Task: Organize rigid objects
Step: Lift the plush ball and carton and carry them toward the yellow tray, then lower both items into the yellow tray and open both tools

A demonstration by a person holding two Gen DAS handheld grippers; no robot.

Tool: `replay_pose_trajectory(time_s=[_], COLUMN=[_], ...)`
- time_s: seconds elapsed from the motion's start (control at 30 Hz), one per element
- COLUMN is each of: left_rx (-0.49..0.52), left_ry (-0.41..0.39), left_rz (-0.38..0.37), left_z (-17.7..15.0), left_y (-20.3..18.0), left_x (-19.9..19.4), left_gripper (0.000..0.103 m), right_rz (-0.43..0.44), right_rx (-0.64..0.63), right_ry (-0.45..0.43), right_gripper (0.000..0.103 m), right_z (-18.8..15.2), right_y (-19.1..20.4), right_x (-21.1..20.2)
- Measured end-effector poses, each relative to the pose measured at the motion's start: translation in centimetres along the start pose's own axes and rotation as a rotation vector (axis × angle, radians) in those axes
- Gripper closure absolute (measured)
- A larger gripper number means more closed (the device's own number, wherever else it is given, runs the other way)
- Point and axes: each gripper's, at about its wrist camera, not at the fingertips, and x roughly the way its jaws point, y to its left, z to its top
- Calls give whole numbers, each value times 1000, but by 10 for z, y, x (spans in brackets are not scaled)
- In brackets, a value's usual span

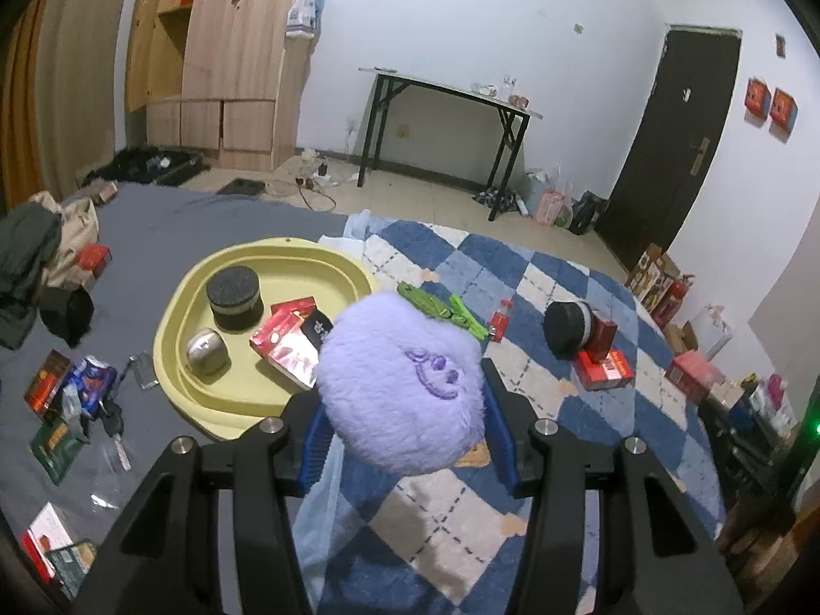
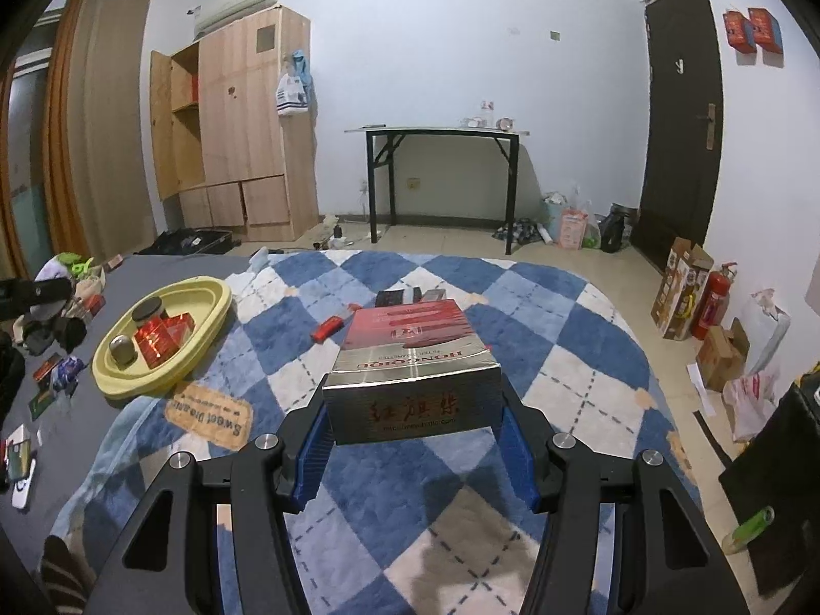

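My left gripper (image 1: 405, 435) is shut on a fluffy purple plush (image 1: 402, 384) with a stitched smile, held above the checkered blanket beside the yellow tray (image 1: 177, 323). The tray holds a black round tin (image 1: 234, 294), a silver egg-shaped object (image 1: 206, 352) and red boxes (image 1: 288, 341). My right gripper (image 2: 414, 441) is shut on a red and silver carton (image 2: 410, 369), held above the blanket. The tray also shows at the left of the right wrist view (image 2: 205, 338).
On the blue checkered blanket (image 1: 538, 266) lie a green clip (image 1: 446, 307), a red lighter (image 1: 499, 320), a black round tin on red boxes (image 1: 584, 338). Small packets and keys (image 1: 77, 400) litter the grey sheet. A black folding table (image 2: 441, 174) and a wardrobe (image 2: 241, 123) stand behind.
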Motion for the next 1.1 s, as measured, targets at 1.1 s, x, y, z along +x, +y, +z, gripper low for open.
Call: replay_pose_trajectory(time_s=[1.1], left_rx=[-61], left_ry=[-7], left_rz=[-3], left_z=[21], left_y=[20], left_x=[15], left_gripper=[50], right_rz=[36], right_rx=[-50], right_ry=[43], right_gripper=[46], right_z=[-5], right_y=[16], right_x=[28])
